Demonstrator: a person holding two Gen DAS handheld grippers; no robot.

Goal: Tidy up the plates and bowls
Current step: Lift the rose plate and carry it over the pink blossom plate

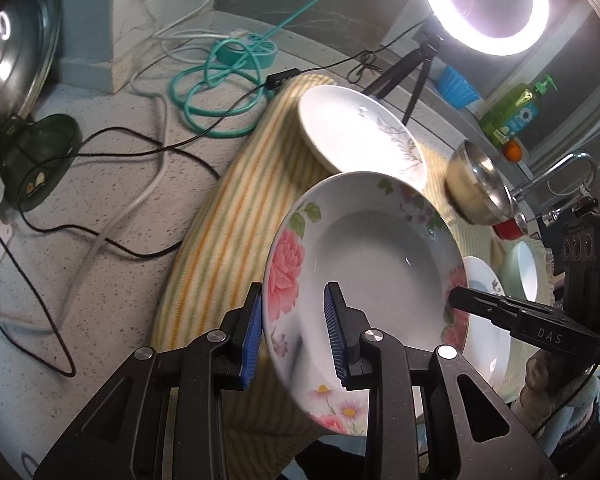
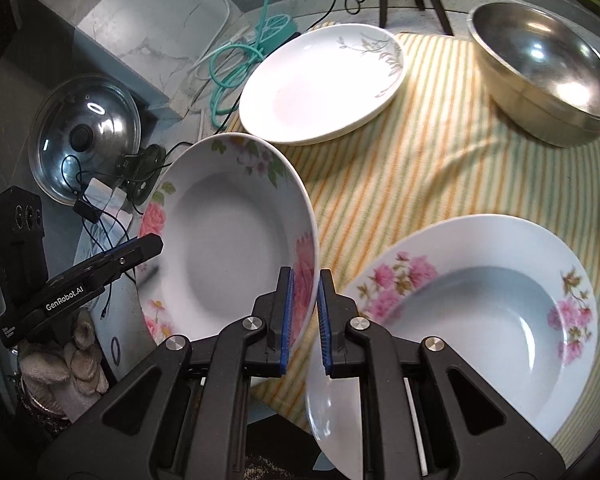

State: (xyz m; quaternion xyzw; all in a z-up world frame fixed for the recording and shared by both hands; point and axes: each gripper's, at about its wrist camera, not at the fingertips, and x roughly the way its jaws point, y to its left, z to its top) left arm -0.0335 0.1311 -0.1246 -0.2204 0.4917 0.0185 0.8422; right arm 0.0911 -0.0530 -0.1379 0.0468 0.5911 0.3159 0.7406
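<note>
A deep plate with pink roses (image 1: pixel 364 248) (image 2: pixel 228 236) hangs tilted above the striped cloth (image 1: pixel 236 216) (image 2: pixel 420 160). My left gripper (image 1: pixel 294 332) straddles its left rim with a wide gap between the pads. My right gripper (image 2: pixel 304 320) is shut on its right rim; it also shows in the left wrist view (image 1: pixel 460 298). A second pink-flowered deep plate (image 2: pixel 472 304) lies on the cloth at the right. A white plate with a grey sprig (image 1: pixel 360 132) (image 2: pixel 324 88) lies farther back. A steel bowl (image 1: pixel 476 184) (image 2: pixel 540 76) stands at the far right.
Teal and black cables (image 1: pixel 216 92) lie on the speckled counter (image 1: pixel 100 208). A pot lid (image 2: pixel 84 136) leans at the left. A ring light on a tripod (image 1: pixel 484 4), a green soap bottle (image 1: pixel 516 108) and a pale green bowl (image 1: pixel 520 272) stand behind and to the right.
</note>
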